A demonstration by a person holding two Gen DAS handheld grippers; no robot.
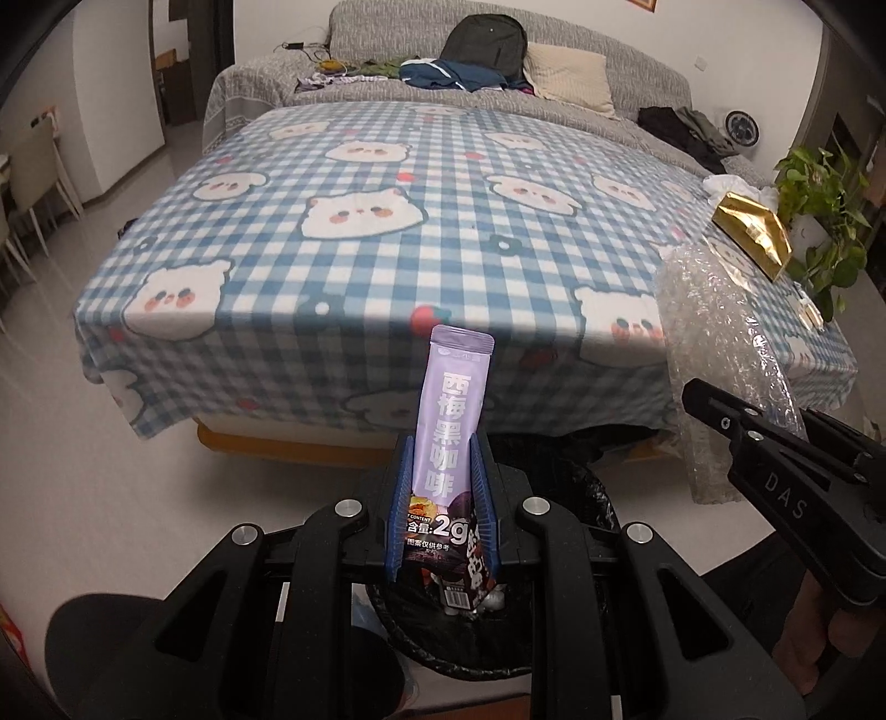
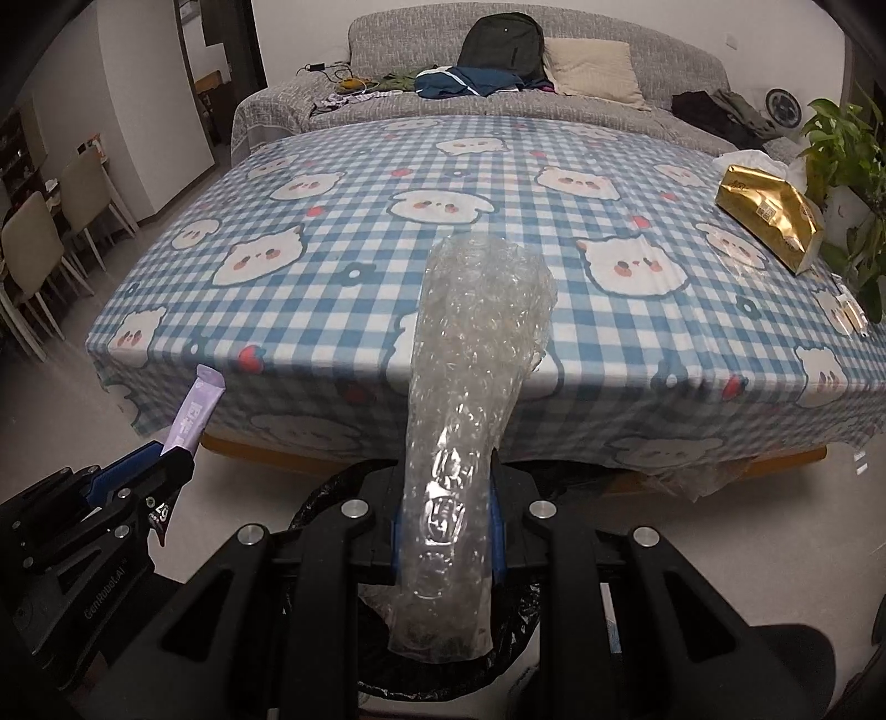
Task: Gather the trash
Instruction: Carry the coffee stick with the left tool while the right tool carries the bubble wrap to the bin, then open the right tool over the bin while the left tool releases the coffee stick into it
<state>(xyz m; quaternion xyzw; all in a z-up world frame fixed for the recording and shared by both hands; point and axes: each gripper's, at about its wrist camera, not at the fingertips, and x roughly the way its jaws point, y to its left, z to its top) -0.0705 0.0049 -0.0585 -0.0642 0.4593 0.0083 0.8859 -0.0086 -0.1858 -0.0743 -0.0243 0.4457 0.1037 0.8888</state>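
Observation:
My left gripper (image 1: 443,448) is shut on a purple coffee stick sachet (image 1: 449,421), which stands upright between the blue pads. That sachet (image 2: 194,412) and the left gripper (image 2: 166,459) also show at the left of the right wrist view. My right gripper (image 2: 446,471) is shut on a crumpled sheet of clear bubble wrap (image 2: 470,343). The same bubble wrap (image 1: 714,343) hangs at the right of the left wrist view, above the right gripper (image 1: 698,396). Below both grippers sits a bin lined with a black bag (image 1: 595,493), its rim (image 2: 318,501) partly hidden by the tools.
Just ahead is a table under a blue checked cloth with bear faces (image 2: 343,232). A gold foil pack (image 2: 767,213) and a potted plant (image 2: 847,149) stand at its right edge. A grey sofa with a backpack (image 2: 501,41) lies behind. Chairs (image 2: 33,260) are at the left.

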